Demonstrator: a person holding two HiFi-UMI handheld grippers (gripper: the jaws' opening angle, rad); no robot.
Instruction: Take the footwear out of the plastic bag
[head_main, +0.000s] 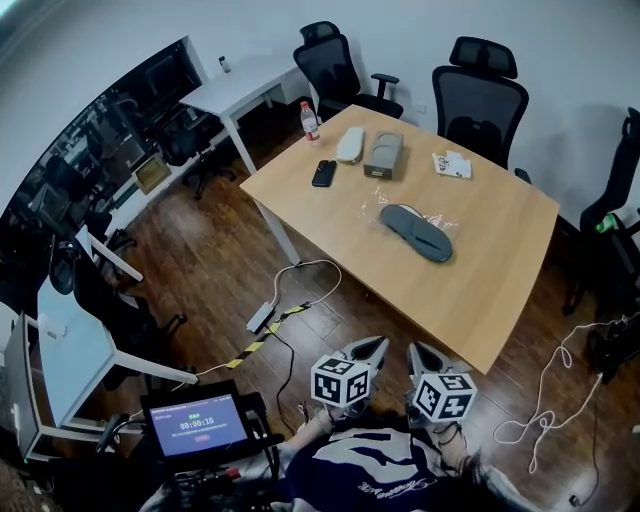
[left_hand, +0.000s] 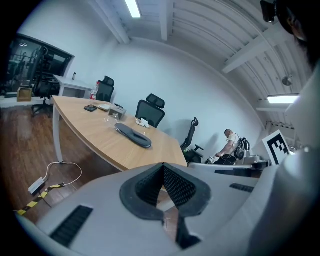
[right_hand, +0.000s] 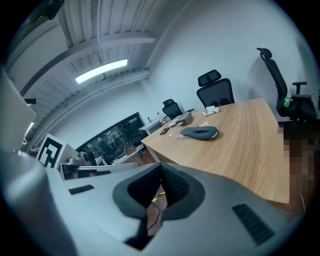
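1. My left gripper (head_main: 377, 346) hung short of the table's (head_main: 500, 270) near edge. Its jaws were pressed together on nothing, a resting hold as I judge it.
2. The grey slipper (head_main: 415, 232) lay flat mid-table at my twelve o'clock, well apart from me. The crinkled plastic bag (head_main: 378, 206) showed at the slipper's ten o'clock. I couldn't tell whether the slipper was inside the bag or on top of it.
3. My right gripper (head_main: 417, 350) was just beside the left, jaws likewise closed and empty.

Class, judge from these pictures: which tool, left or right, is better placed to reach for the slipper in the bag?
Right, narrowly. Both tools are shut and short of the table, but the right tool lines up more directly with the slipper; the left tool is offset.
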